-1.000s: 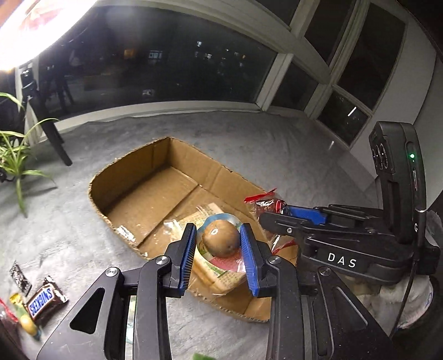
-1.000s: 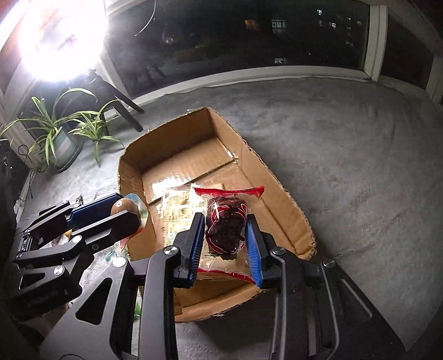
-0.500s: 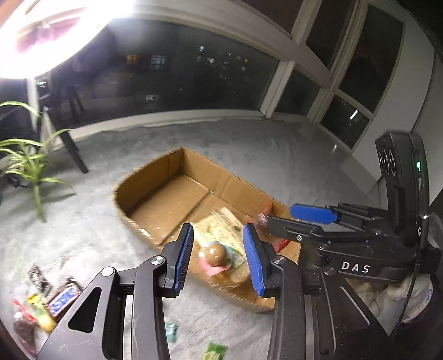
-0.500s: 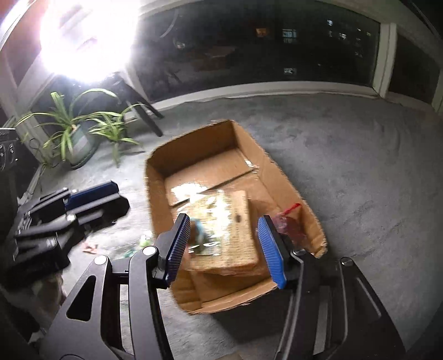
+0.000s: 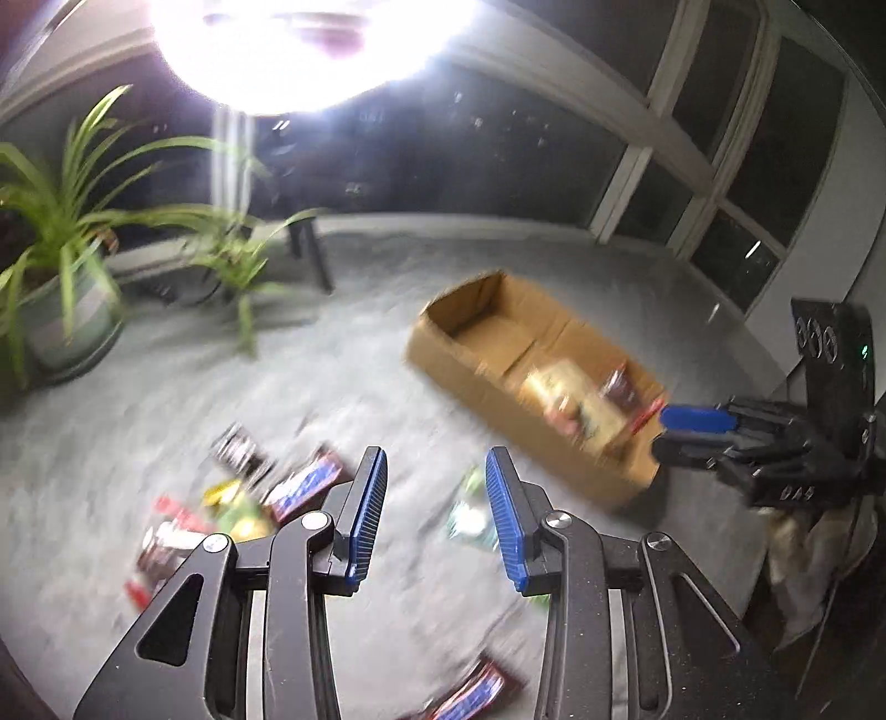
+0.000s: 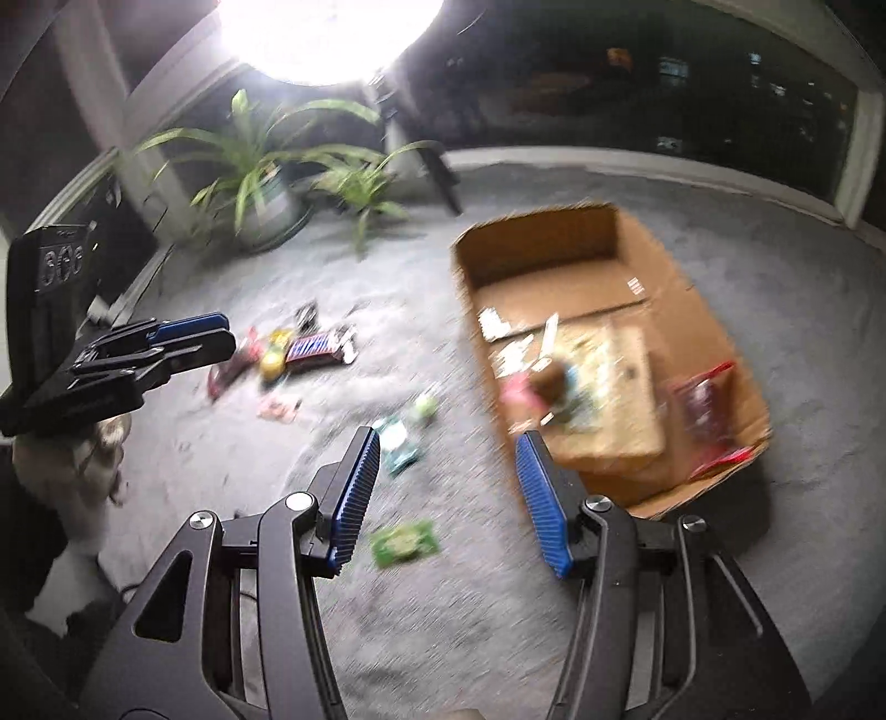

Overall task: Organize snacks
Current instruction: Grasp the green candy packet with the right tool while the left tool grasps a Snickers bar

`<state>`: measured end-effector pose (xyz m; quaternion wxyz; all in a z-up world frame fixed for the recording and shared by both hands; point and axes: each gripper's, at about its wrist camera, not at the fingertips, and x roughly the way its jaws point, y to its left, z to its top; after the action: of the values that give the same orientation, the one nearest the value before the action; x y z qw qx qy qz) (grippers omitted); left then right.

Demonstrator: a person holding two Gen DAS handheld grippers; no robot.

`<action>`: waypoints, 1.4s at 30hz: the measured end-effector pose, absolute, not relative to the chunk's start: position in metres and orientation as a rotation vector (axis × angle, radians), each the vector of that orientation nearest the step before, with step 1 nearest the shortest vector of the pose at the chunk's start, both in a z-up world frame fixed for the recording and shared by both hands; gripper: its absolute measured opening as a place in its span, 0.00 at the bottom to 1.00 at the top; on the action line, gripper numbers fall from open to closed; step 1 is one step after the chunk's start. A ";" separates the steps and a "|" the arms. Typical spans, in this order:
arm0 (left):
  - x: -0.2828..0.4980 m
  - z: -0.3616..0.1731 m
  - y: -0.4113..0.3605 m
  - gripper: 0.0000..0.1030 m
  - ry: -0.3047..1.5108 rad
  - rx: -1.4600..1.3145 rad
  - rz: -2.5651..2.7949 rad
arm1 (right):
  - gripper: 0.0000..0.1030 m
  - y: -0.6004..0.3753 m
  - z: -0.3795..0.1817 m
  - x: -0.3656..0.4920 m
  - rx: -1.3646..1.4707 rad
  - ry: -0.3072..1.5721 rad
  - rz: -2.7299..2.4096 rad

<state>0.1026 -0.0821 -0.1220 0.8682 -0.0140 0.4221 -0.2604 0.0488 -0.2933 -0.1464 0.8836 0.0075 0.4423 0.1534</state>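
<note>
An open cardboard box [image 5: 470, 354] [image 6: 714, 327] lies on the grey carpet. Inside it lie a yellow flat pack [image 6: 614, 360], a round brown snack in pink wrap [image 6: 542, 385] and a red bag [image 6: 706, 410]. Loose snacks lie on the carpet left of the box: a blue bar [image 5: 307, 487] [image 6: 313, 349], a yellow one [image 6: 274, 360], green packets [image 6: 404, 545] [image 6: 396, 443]. My left gripper [image 5: 434, 518] is open and empty above the carpet. My right gripper [image 6: 451, 493] is open and empty, left of the box's near corner. Both views are blurred.
Potted plants [image 5: 61, 277] [image 6: 260, 183] stand at the back left by dark windows. A bright lamp [image 5: 310, 44] glares above. A dark chair leg [image 5: 310, 249] stands behind. Another bar [image 5: 476, 692] lies near my left gripper's base.
Both grippers let go of their snacks into the box, opened, then pulled back and swung left towards the loose snacks on the carpet.
</note>
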 end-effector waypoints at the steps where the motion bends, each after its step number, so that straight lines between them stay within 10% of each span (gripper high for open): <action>1: 0.098 -0.126 -0.077 0.35 0.898 -0.021 -0.544 | 0.52 -0.289 -0.151 0.046 0.011 0.938 0.335; 42: 0.012 -0.218 -0.092 0.35 1.104 0.262 -0.764 | 0.36 -0.221 -0.255 0.062 -0.095 1.176 0.342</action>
<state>0.0122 -0.0925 -0.2177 0.7751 0.1212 0.5098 -0.3531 0.0622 -0.2210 -0.2554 0.8173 -0.0446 0.5516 0.1606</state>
